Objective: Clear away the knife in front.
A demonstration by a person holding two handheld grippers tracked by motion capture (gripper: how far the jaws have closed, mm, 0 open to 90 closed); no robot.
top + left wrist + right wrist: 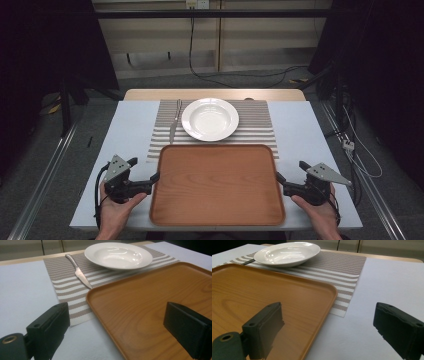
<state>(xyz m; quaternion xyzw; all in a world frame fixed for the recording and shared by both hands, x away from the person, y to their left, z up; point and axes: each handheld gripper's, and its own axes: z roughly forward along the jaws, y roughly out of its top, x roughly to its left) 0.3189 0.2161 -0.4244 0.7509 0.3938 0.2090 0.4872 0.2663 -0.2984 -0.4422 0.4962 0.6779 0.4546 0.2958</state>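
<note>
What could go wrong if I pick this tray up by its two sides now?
The wooden tray lies partly on the striped placemat, so lifting or sliding it may drag the mat, with the white plate and knife on it. Also, the left gripper and right gripper stand open at the tray's side rims; an uneven grip could tilt it.

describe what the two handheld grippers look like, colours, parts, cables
Both are black. The left gripper and the right gripper each carry a grey three-cornered plate on top and end in two blocky black jaws with flat faces. A black cable trails from each one. The forearms look bare, with no sleeve in view.
</note>
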